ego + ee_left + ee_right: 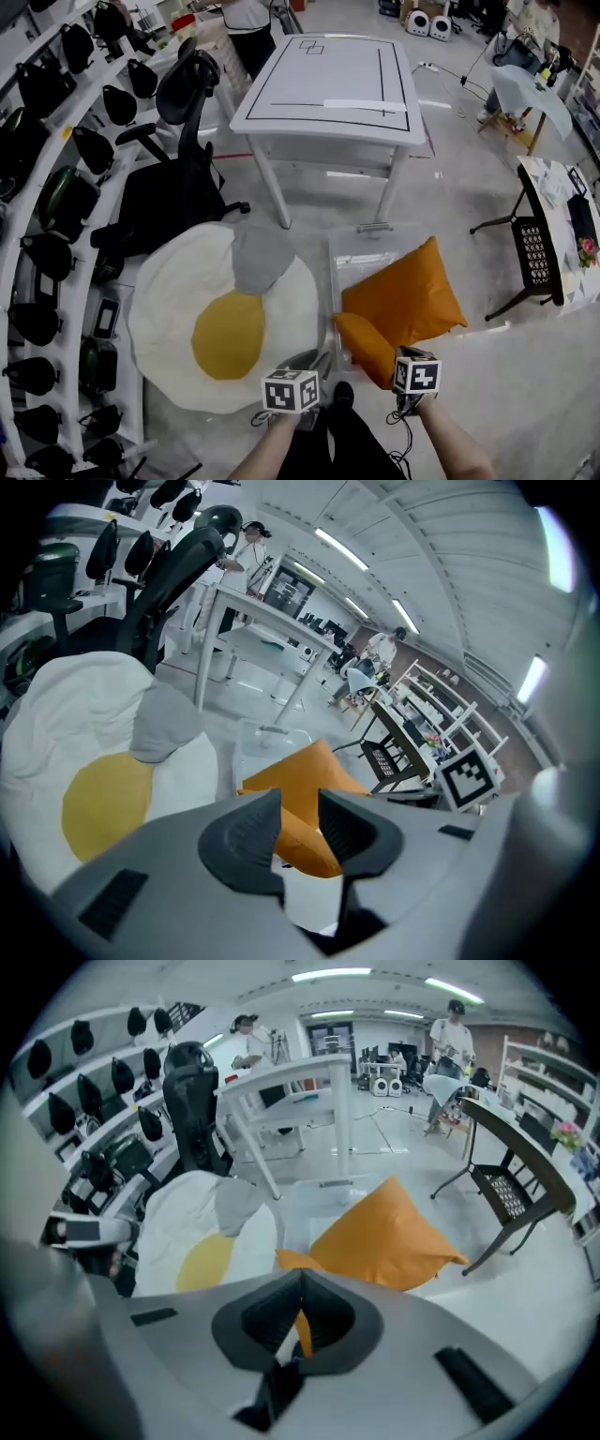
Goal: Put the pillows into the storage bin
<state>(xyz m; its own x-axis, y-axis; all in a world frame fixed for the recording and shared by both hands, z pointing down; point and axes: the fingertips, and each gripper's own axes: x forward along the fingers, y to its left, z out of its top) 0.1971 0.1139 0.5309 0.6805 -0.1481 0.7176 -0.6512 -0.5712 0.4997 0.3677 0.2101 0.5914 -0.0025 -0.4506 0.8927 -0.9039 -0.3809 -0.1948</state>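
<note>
From the head view, the clear storage bin [361, 255] stands on the floor [487, 403] in front of me, just beyond my two claws. A big orange pillow [403, 295] sits in it, tilted, with one corner sticking out past the bin's right side. A small orange pillow [364, 342] lies at the near end, touching the big one. To the left of the bin, a round egg-shaped cushion [178, 309], white with a yellow middle, lies flat on the floor, and a grey pillow [261, 258] rests on its far edge. My left claw [311, 364] hangs over the gap between cushion and bin. My right claw [411, 379] is just beside the near corner of the small orange pillow. Beyond everything stand a white tabletop [328, 84] marked with black lines and a black office chair [178, 178].

In the left gripper view, my left claw's jaws stand apart with nothing between the pads. Through the gap I see the orange pillows lower down, and the egg-shaped cushion and grey pillow off to the left.

In the right gripper view, my right claw's jaws are pressed together at the tips. A thin strip of orange shows in the slit behind them, and I cannot tell whether any cloth is nipped there. The big orange pillow rises just past the tips.
</note>
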